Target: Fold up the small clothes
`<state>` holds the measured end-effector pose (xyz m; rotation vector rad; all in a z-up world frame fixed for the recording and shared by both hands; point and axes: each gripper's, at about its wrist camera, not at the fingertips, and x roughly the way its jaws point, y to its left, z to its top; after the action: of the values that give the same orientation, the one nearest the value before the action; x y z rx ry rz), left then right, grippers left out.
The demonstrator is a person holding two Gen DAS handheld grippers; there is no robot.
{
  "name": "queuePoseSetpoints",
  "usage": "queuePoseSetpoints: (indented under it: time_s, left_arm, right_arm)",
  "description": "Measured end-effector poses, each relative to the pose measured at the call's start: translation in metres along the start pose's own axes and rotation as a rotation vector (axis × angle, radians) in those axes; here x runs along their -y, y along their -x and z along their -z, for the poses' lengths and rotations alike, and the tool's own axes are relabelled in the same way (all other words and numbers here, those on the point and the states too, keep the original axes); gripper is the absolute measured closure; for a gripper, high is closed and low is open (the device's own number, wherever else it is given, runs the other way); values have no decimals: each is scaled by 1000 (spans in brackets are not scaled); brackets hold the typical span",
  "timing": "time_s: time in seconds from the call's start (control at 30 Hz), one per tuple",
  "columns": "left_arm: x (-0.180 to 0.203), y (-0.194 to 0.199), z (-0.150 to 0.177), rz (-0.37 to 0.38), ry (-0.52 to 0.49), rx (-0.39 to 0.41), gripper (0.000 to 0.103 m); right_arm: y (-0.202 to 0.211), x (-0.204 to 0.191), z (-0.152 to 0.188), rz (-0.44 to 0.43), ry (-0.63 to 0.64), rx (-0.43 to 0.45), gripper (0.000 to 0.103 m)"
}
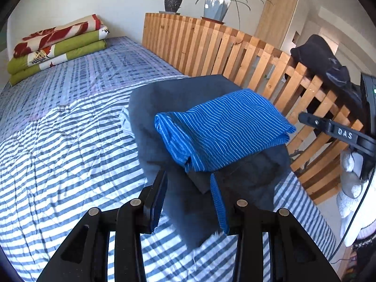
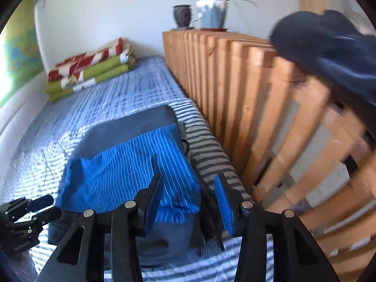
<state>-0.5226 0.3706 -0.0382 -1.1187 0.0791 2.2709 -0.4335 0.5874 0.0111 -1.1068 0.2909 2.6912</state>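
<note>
While both jaws stand partly apart with nothing between them, we read the left hand-held gripper (image 1: pixel 189 183) and right hand-held gripper (image 2: pixel 188 188) as holding nothing. We see the folded blue striped garment (image 1: pixel 221 129) lying on top of a folded dark grey garment (image 1: pixel 164 98) on the striped bed cover (image 1: pixel 58 141), stacked near the wooden slat rail (image 1: pixel 211 47), probably a done pile. More dark clothes (image 1: pixel 322 58) drape over the rail, likely the next to fold

Blue white-striped garment (image 1: pixel 221 129), folded, lying atop folded dark grey garment (image 1: pixel 164 98) on striped bed cover.
</note>
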Motion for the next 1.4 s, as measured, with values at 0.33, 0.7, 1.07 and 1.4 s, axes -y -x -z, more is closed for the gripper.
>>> queuePoseSetpoints:
  time_s: [0.33, 0.7, 1.07, 1.4]
  left_arm:
    - [-10, 122, 92, -79, -7, -17, 62]
    - [-5, 313, 231, -161, -2, 62, 52]
    - [10, 415, 375, -216, 62, 122, 26]
    - [15, 444, 457, -275, 152, 123, 22]
  right_arm:
    - [88, -36, 84, -94, -19, -43, 61]
    - [227, -140, 193, -118, 143, -21, 58]
    - [307, -219, 314, -164, 218, -45, 51]
    - [332, -240, 374, -153, 214, -71, 51]
